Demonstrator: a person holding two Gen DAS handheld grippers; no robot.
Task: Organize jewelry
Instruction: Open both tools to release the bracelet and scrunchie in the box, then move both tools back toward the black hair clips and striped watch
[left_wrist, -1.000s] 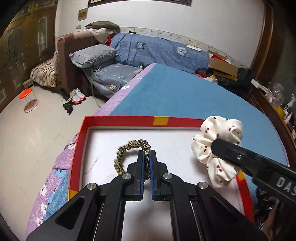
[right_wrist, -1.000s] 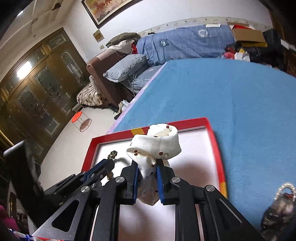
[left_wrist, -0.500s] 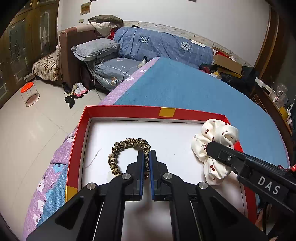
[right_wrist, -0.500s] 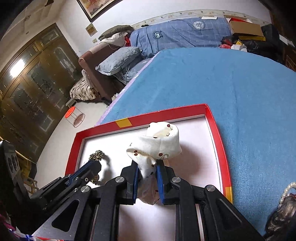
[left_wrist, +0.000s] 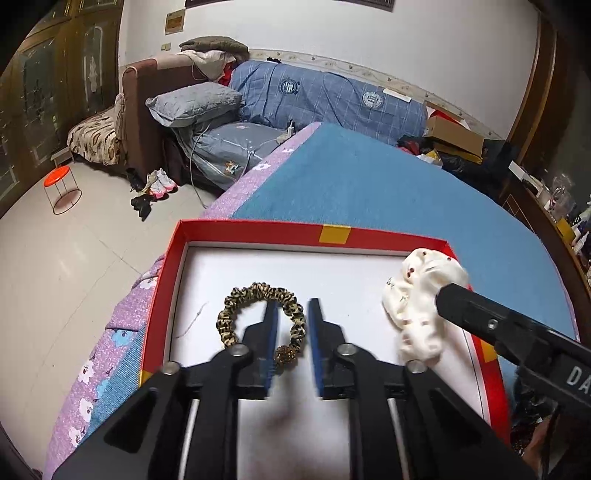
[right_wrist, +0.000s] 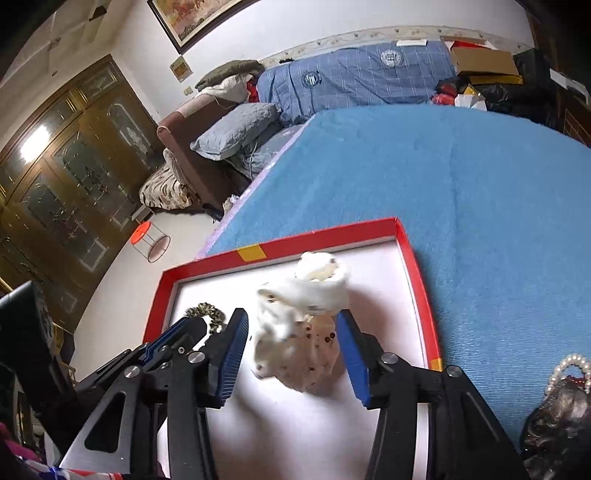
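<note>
Left wrist view
Red cardboard: low-walled box lid (left_wrist: 258, 232) with a white floor, lying on the blue blanket (left_wrist: 369, 192).
Leopard scrunchie (left_wrist: 258, 314): flat on the lid's floor, left of centre, its right arc and dark bead between the parted fingers of the left gripper (left_wrist: 292, 325).
Left gripper: jaws apart, gripping nothing; clamped on the scrunchie half a second ago.
White scrunchie (left_wrist: 417, 310): by the lid's right wall, smeared by motion blur, red dots barely legible.
Right gripper (left_wrist: 480, 321): one black finger crossing in from the right, covering part of the white scrunchie; second finger unseen, lettering cut off at the frame edge.
Thin mark left of the leopard scrunchie: too faint to identify.

Right wrist view
Right gripper (right_wrist: 293, 339): blue-padded fingers spread wide, both clear of the white scrunchie (right_wrist: 303, 325); pinching it half a second ago.
White scrunchie: blurred, between the fingers over the lid's (right_wrist: 406, 254) floor; resting or still in the air, cannot tell.
Leopard scrunchie (right_wrist: 207, 312): near the lid's left wall, mostly hidden behind the left gripper's finger (right_wrist: 177, 332).
Pearl string (right_wrist: 569, 365): outside the lid to its right, on the blanket (right_wrist: 443, 177), cut off at the edge beside a dark heap, unclear.
</note>
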